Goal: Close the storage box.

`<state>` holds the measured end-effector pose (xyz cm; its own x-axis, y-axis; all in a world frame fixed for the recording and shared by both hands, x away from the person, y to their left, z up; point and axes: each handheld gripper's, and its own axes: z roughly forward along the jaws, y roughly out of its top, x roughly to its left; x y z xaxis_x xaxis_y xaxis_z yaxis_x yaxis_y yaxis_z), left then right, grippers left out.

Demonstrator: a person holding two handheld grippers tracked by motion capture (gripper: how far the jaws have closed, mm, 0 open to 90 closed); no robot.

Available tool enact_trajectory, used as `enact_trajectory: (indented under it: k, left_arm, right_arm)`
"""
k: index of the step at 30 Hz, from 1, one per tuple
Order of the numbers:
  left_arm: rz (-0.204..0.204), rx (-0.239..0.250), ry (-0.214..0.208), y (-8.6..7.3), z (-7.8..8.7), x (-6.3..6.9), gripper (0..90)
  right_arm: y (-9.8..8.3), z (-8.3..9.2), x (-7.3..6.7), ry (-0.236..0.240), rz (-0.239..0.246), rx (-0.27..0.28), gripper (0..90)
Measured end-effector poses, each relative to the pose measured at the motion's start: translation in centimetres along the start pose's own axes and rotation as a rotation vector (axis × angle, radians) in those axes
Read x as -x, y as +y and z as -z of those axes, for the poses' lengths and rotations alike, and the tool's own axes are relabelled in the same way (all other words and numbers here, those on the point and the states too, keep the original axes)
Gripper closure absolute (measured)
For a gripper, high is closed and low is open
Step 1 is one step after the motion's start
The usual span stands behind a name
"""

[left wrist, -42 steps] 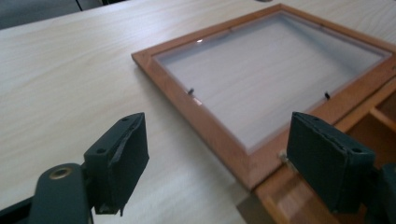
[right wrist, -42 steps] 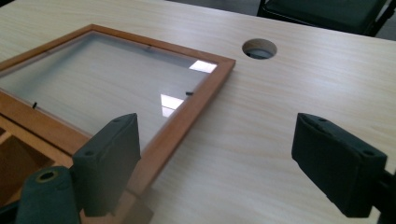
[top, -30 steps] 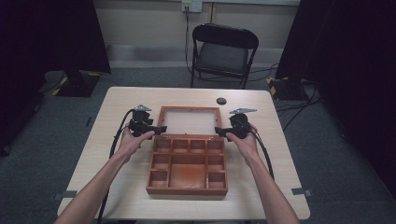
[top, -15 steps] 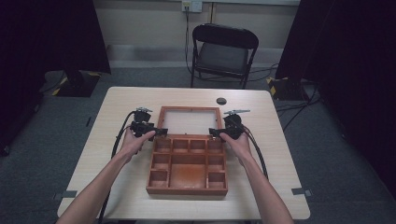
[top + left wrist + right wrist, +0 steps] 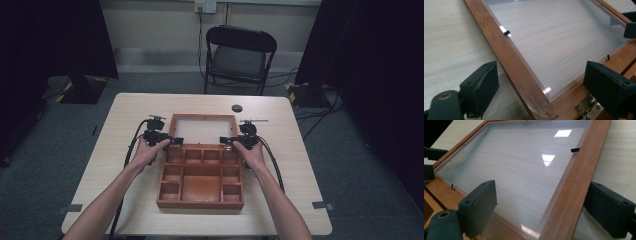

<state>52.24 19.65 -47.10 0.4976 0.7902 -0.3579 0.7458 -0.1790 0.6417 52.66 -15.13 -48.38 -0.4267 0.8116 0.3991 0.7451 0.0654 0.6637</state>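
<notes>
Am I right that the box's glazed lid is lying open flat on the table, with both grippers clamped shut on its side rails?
Not quite. The lid lies open and flat, but the left gripper and right gripper straddle its rails with open jaws, as both gripper views show.

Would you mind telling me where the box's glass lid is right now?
In the high view the glass lid lies open and flat on the table, behind the wooden box, between the left gripper and the right gripper.

High view: above, facing forward-down over table (image 5: 125, 115). Tool views: close, low, facing each other across lid (image 5: 524, 70).
</notes>
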Motion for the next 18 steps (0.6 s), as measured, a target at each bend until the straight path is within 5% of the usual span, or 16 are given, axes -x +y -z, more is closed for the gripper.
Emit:
enact_trajectory:
  k: [7, 18]
  left_arm:
    - [-0.004, -0.031, -0.021, 0.37, -0.17, -0.19, 11.6]
    - [0.018, -0.034, -0.036, 0.46, -0.55, -0.46, 8.8]
  right_arm:
    - [0.09, -0.51, 0.4, 0.049, -0.041, -0.019, 11.5]
    - [0.11, -0.54, 0.32, 0.048, -0.026, -0.012, 11.8]
